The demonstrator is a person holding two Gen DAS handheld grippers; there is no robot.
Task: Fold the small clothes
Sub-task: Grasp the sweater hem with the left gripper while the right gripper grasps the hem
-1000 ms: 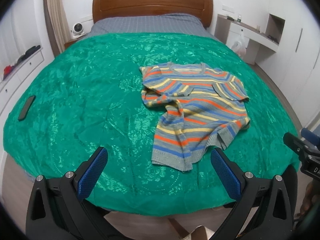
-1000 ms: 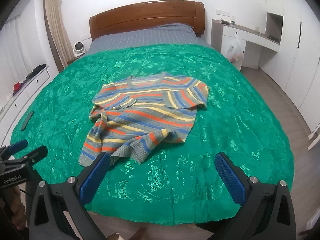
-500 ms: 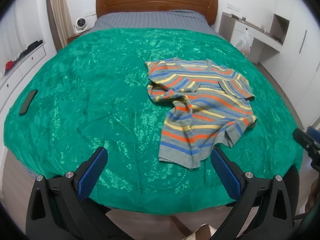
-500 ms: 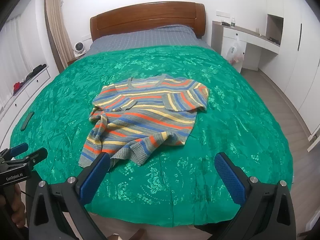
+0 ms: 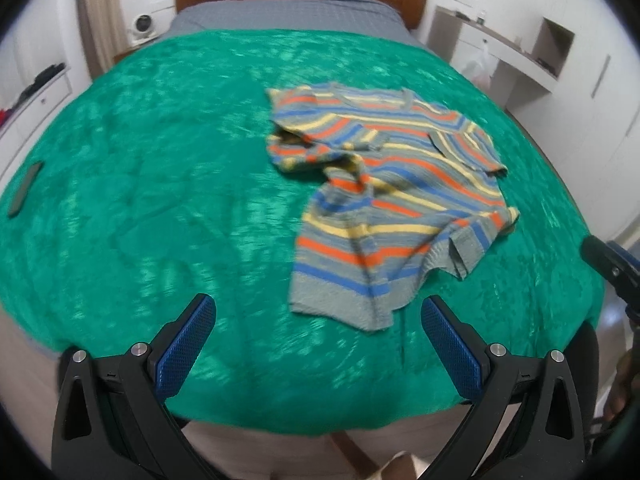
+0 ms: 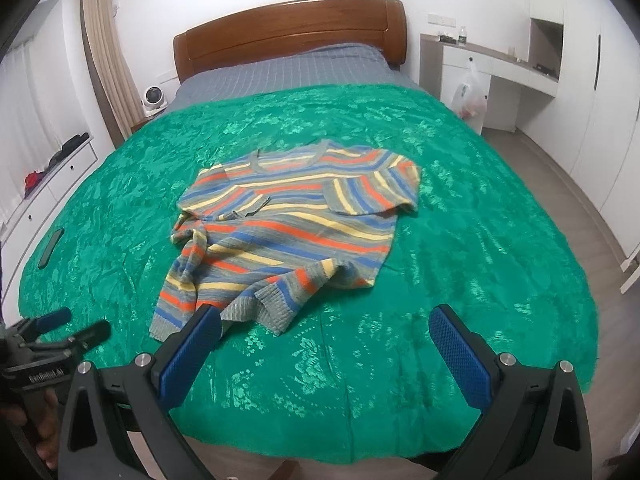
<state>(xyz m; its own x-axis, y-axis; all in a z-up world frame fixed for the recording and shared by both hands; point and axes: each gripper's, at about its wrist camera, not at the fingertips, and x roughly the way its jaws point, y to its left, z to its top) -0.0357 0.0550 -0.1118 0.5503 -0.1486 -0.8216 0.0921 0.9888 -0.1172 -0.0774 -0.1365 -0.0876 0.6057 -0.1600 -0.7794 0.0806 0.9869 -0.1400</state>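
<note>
Item: striped knit sweater (image 6: 288, 232) in grey, orange, blue and yellow, lying rumpled on green patterned bedspread (image 6: 460, 240), hem toward 6 o'clock. Left gripper (image 5: 316, 344) spread wide, empty, hem at 12 o'clock. Right gripper (image 6: 326, 344) likewise spread, sweater at 11 o'clock.

Sweater (image 6: 292, 232) lies on bedspread (image 6: 460, 208), mid-bed, neck toward headboard (image 6: 288, 32). Flat device, possibly a phone (image 6: 51, 248), lies near the bedspread's left edge. Fan (image 6: 152, 98) stands left of headboard; desk (image 6: 496, 64) right. Both hand-held grippers, left (image 5: 316, 344) and right (image 6: 324, 348), hover at the foot, apart from the sweater.
</note>
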